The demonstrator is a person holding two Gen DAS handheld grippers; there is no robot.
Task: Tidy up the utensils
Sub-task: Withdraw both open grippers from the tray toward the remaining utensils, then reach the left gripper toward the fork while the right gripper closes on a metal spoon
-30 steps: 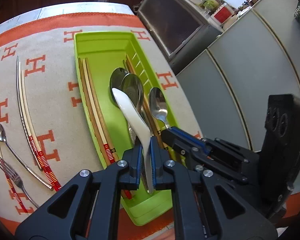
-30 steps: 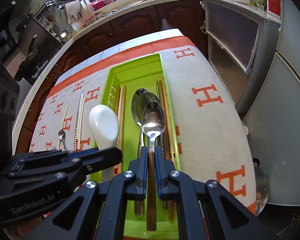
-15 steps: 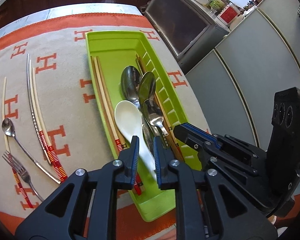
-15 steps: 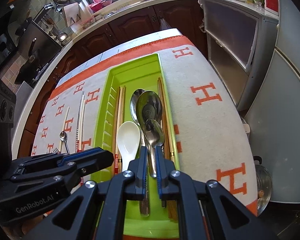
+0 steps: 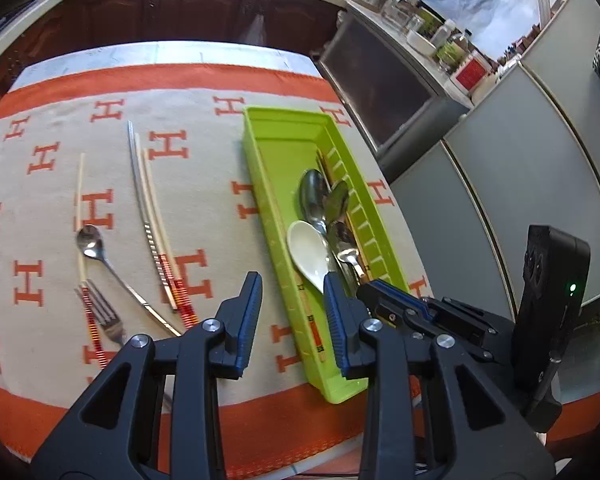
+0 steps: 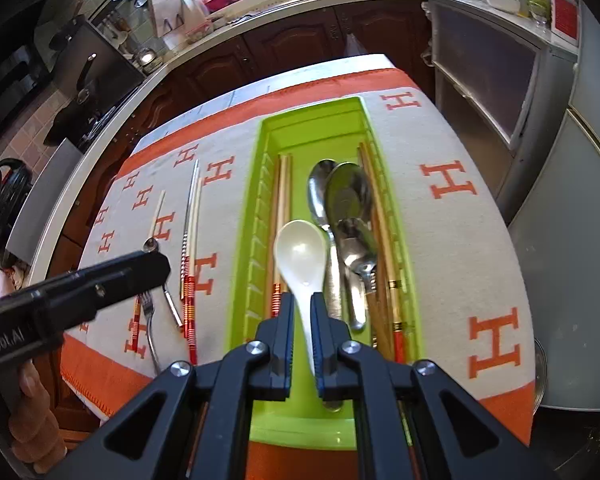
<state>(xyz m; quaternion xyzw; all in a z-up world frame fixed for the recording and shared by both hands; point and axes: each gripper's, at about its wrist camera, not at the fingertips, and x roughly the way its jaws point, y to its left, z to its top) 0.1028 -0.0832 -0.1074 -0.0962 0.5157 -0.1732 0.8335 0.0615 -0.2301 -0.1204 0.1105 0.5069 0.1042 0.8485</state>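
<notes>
- The left gripper (image 5: 292,312), black with blue-padded fingers, stands wide apart and holds nothing, above the cloth at the near left edge of the tray.
- The right gripper (image 6: 301,334) has its fingers close on either side of the white ceramic spoon's (image 6: 302,258) handle; whether they pinch it I cannot tell.
- That spoon lies in the long lime-green plastic tray (image 5: 276,184), bowl pointing far.
- Just right of it lie overlapping steel spoons (image 6: 346,200), with wooden chopsticks (image 6: 282,208) along both tray walls.
- Left of the tray, on the beige cloth with orange H marks (image 5: 204,184), lie a steel fork (image 5: 102,314), a small steel spoon (image 5: 90,242) and loose chopsticks (image 5: 146,204).
</notes>
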